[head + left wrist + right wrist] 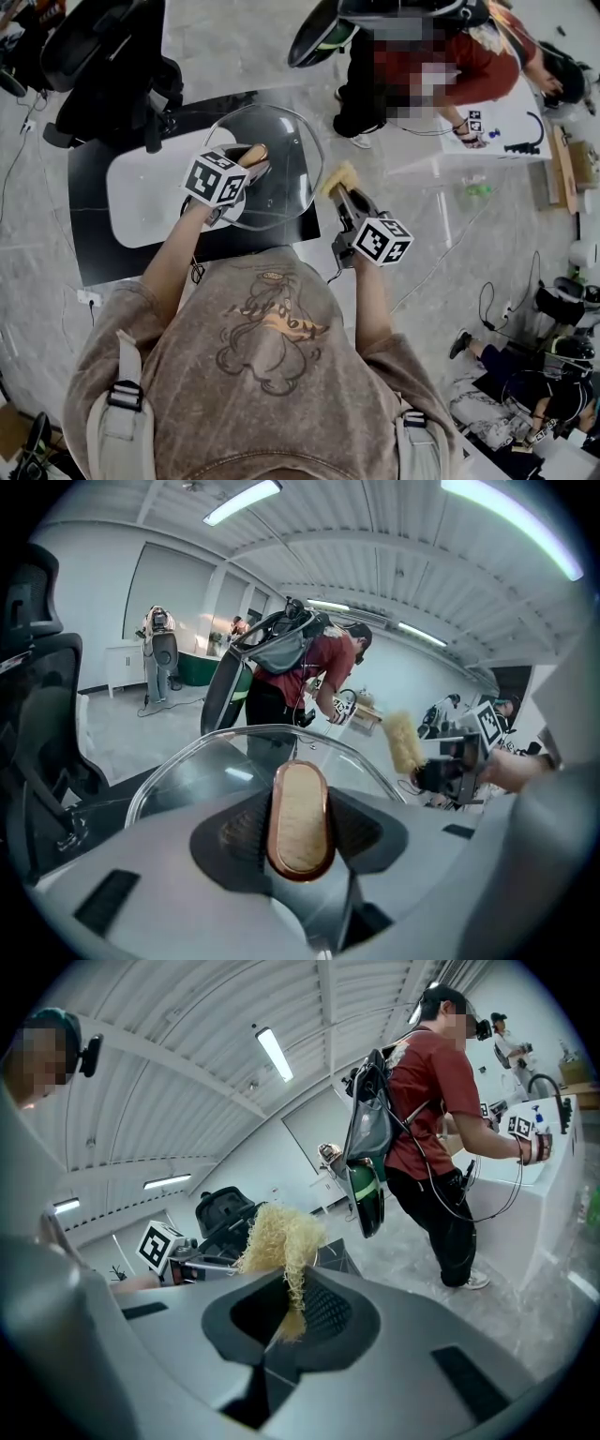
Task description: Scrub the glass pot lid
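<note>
Above the white basin [141,202] on the dark worktop [103,253], our left tool [251,161] grips the glass pot lid [286,183] by its knob [300,819], so we should press the yellow scrubber [339,176], pinched in our right tool [341,193], flat against the glass.

Reference: glass pot lid [281,169].

- At the lid's handle [251,154], on the near side: left gripper [246,167], clamped on the handle.
- Below the lid and extending to its left: basin [141,202], set on the table [103,258].
- Just beside the lid's right rim: scrub pad [339,176], pinched in the right gripper [342,195]. Contact with the rim not determinable.
- Behind the lid, to the left: office chair [103,56].
- Behind the lid, to the right, well apart: person [450,56], bent over a counter [511,122].
</note>
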Demonstrator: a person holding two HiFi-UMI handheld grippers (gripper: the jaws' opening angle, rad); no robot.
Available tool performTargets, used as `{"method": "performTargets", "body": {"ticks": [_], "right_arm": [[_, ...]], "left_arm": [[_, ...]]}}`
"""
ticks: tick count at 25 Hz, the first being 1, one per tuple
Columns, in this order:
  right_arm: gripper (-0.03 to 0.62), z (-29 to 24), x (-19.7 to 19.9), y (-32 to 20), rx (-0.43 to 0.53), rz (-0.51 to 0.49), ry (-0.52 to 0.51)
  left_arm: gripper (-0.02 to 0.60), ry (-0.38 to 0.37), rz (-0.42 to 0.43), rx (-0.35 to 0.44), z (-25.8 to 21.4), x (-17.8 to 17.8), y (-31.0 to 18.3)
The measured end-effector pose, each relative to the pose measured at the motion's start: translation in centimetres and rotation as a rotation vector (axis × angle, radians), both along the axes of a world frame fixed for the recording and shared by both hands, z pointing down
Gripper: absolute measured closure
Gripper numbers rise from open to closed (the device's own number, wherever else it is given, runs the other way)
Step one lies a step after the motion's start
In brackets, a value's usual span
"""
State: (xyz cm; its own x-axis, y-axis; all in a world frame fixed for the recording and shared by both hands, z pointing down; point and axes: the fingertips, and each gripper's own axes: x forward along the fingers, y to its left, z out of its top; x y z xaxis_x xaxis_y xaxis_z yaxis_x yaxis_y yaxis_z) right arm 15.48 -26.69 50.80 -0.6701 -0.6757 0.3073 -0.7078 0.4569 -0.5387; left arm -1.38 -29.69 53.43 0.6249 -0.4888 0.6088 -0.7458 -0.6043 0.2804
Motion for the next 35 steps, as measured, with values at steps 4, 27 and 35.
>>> {"method": "performTargets", "body": {"ticks": [4, 27, 35], "right_arm": [[0.557, 0.0, -0.3, 0.2, -0.001, -0.008, -0.006], [0.556, -0.1, -0.9, 1.3, -0.009, -0.014, -0.016], [0.556, 0.2, -0.8, 1.5, -0.014, -0.015, -0.017]], "left_arm": [[0.400, -0.014, 0.017, -0.015, 0.9, 0.7, 0.4], [0.400, -0.125, 0.079, -0.147, 9.2, 4.0, 1.1], [0.400, -0.155, 0.073, -0.170, 10.7, 3.9, 1.2]]}}
